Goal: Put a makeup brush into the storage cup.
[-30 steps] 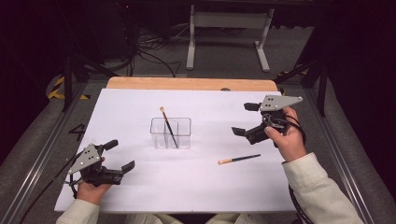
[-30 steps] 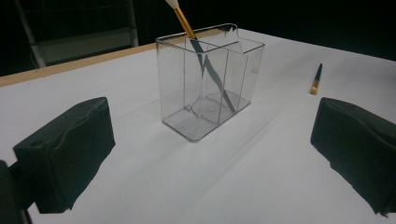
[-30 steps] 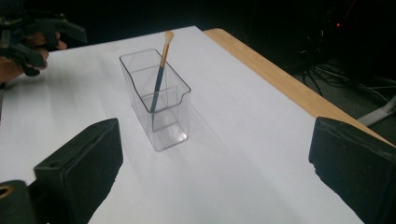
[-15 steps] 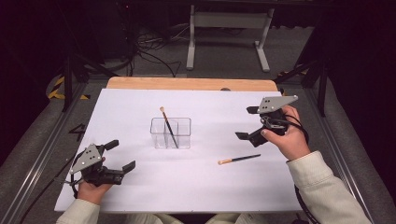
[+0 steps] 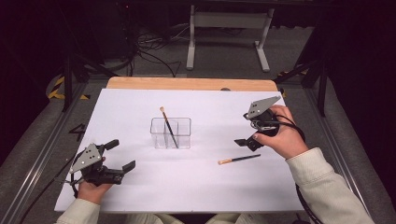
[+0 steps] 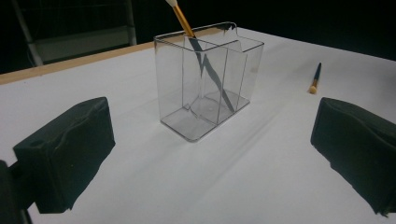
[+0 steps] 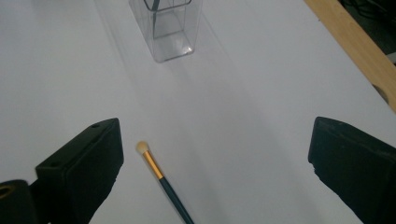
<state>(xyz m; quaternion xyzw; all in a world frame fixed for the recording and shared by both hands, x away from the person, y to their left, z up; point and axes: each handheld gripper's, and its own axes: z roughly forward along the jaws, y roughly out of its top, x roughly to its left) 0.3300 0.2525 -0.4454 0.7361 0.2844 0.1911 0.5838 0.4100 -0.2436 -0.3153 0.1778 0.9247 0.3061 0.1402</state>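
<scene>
A clear divided holder (image 5: 171, 133) (image 6: 205, 93) (image 7: 168, 28) stands upright mid-table. A dark-handled brush (image 5: 167, 123) (image 6: 182, 18) leans inside it, tuft up. A second brush (image 5: 239, 159) (image 6: 315, 79) (image 7: 163, 182) lies flat on the white surface, right of the holder. My right gripper (image 5: 243, 129) (image 7: 215, 158) hovers open just above and beyond that loose brush, whose tuft lies near its left jaw. My left gripper (image 5: 122, 154) (image 6: 212, 140) rests open near the front left, pointing at the holder, with nothing between its jaws.
The white table top (image 5: 201, 186) ends in a wooden strip (image 5: 187, 84) along the far edge. Behind it are a metal stand (image 5: 226, 21) and cables on the floor. Metal rails (image 5: 42, 149) run down both sides of the table.
My right gripper has dropped and come closer to the loose brush, tilting downward. The left gripper has stayed where it was.
</scene>
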